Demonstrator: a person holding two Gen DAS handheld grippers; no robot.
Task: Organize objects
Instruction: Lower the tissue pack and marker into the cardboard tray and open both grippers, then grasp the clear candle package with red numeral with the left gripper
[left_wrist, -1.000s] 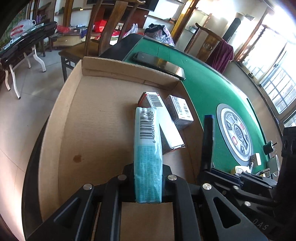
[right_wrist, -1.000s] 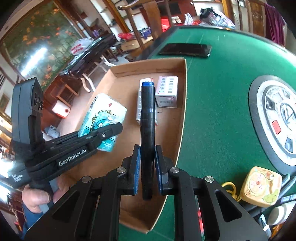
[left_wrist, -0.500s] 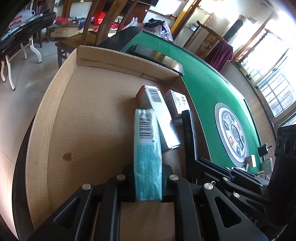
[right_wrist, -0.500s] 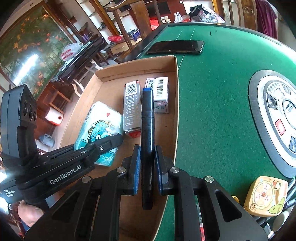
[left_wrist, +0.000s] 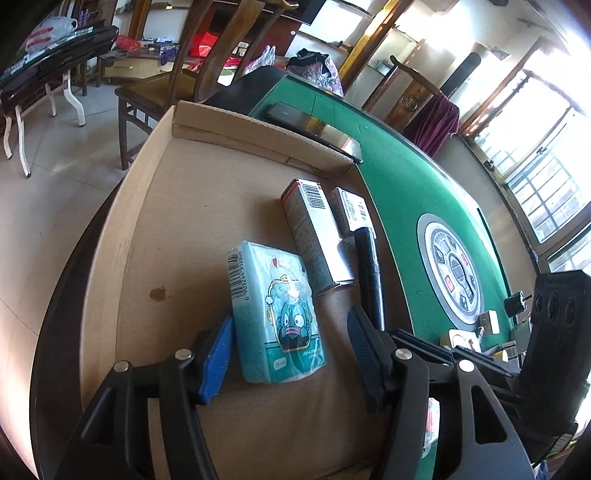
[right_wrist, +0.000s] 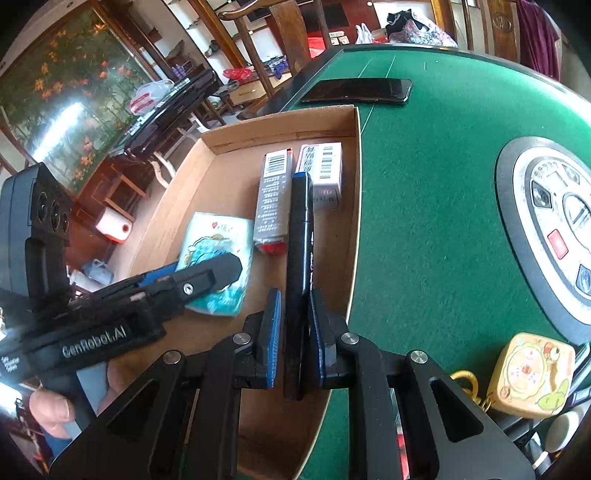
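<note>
While the jaws of the left gripper (left_wrist: 290, 347) are standing apart, having just been opening, the teal tissue pack (left_wrist: 277, 314) that was clamped upright on its edge half a second ago is now lying flat, printed face up, on the floor of the cardboard tray (left_wrist: 155, 206). The pack is sitting between the blue pads (left_wrist: 218, 354) with clear gaps on both sides, so neither pad is pressing on it. The right gripper (right_wrist: 293, 332) is gripping a dark marker pen (right_wrist: 299, 236) in narrow, closed jaws; the pen is pointing forward over the tray, its blue cap end reaching toward the two cartons. Just beyond the tissue pack, the long grey carton (right_wrist: 273, 199) with a barcode is lying lengthwise, and the small white carton (right_wrist: 325, 173) is lying close beside it, nearer the tray's right wall. Outside the tray, a black phone (right_wrist: 358, 90) is resting on the green table felt (right_wrist: 424, 221) past the far wall, and a yellow cartoon box (right_wrist: 532, 373) is sitting near the right gripper. The release suggests that the tissue pack is now placed and the left gripper is free; the pen appears to be the next item to be set down, probably in the strip between the grey carton and the right wall.
</note>
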